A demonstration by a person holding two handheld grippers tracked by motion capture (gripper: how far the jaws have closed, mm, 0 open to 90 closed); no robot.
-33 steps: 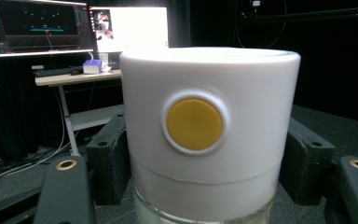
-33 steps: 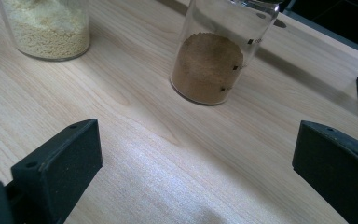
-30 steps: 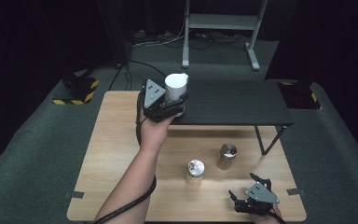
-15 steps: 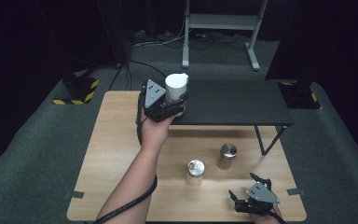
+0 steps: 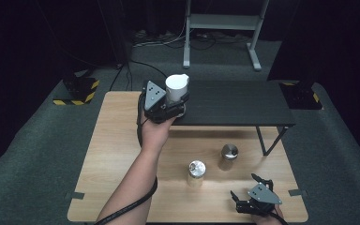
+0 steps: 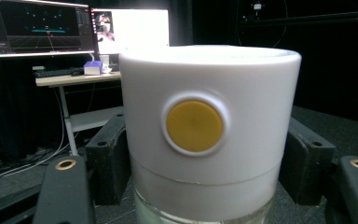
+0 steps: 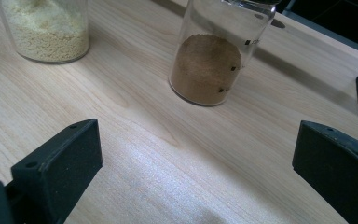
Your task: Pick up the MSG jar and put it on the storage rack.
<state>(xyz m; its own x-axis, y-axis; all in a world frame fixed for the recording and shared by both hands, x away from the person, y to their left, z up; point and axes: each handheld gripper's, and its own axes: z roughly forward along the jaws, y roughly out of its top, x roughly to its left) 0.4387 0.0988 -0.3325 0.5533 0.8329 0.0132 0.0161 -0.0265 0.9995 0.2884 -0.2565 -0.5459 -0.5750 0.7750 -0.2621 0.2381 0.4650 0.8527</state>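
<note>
A glass jar with a white lid (image 5: 176, 88) is at the left end of the black shelf (image 5: 239, 105), and my left gripper (image 5: 175, 107) is shut on it. In the left gripper view the white lid (image 6: 209, 130) has a round yellow button, and the black jaws press on both its sides. I cannot tell whether the jar rests on the shelf. My right gripper (image 5: 247, 187) stands open near the table's front right edge with nothing between its jaws. Ahead of it are a jar of brown powder (image 7: 209, 60) and a jar of yellow powder (image 7: 46, 28).
On the wooden table (image 5: 117, 154), the yellow-powder jar (image 5: 196, 172) and the brown-powder jar (image 5: 228, 156) have metal lids and stand in front of the shelf. A shelf leg (image 5: 268, 140) stands at the right. A desk with monitors (image 6: 46, 28) is beyond the table.
</note>
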